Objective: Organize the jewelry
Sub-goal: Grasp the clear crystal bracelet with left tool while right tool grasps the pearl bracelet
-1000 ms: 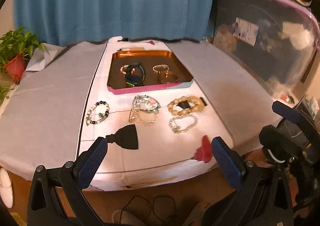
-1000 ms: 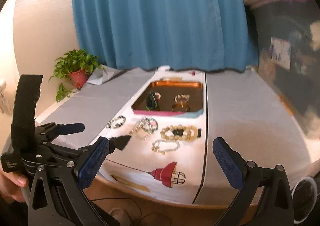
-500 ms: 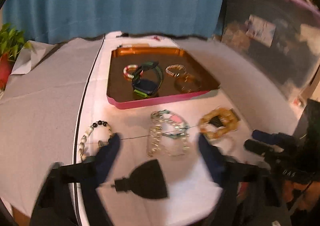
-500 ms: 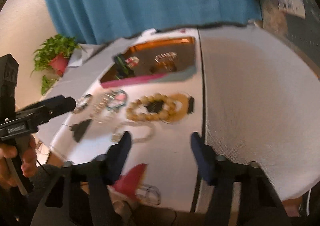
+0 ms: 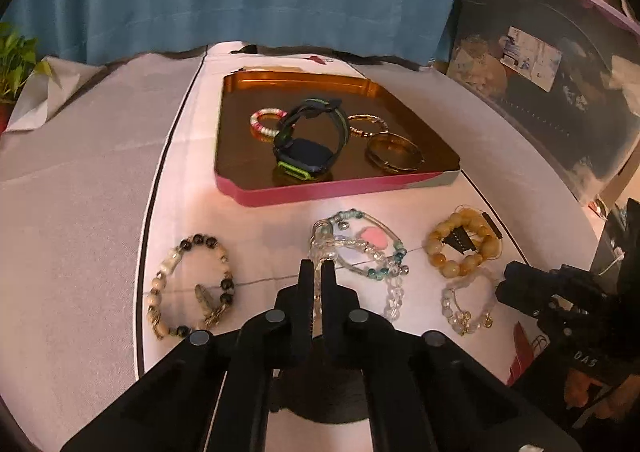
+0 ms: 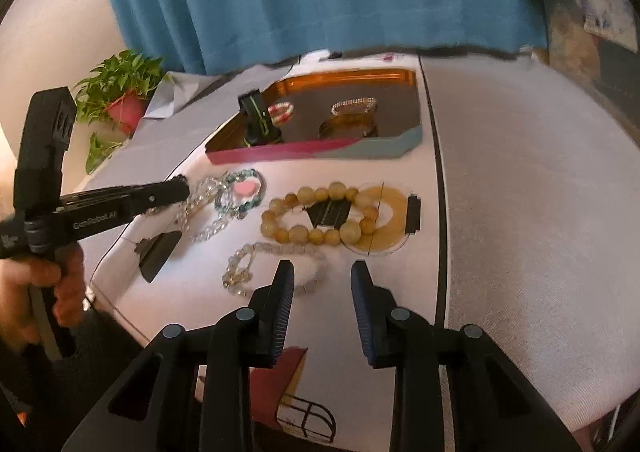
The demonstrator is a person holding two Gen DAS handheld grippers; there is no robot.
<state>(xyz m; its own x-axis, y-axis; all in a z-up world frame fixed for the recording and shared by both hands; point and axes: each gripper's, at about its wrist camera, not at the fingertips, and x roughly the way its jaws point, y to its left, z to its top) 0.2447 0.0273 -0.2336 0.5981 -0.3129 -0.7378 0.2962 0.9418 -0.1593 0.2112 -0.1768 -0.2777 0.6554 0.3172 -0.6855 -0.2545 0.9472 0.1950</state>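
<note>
Left wrist view: the left gripper [image 5: 317, 267], wide open a second ago, now pinches the clear crystal bead bracelet [image 5: 322, 248] at centre frame, below the orange tin tray [image 5: 332, 186]; lifting can follow.

Right wrist view: the right gripper [image 6: 322, 286], dropped low, is closing around the pale pearl-and-crystal bracelet [image 6: 276, 252] at lower centre, not yet clamped.

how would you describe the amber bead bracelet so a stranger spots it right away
Start at the pink-edged tray on the white cloth; four bracelets lie loose in front of it. The amber bead bracelet is nearest the tray's right corner. Its big, round, honey-coloured beads set it apart from the clear, smaller-beaded bracelet beside it.
</note>
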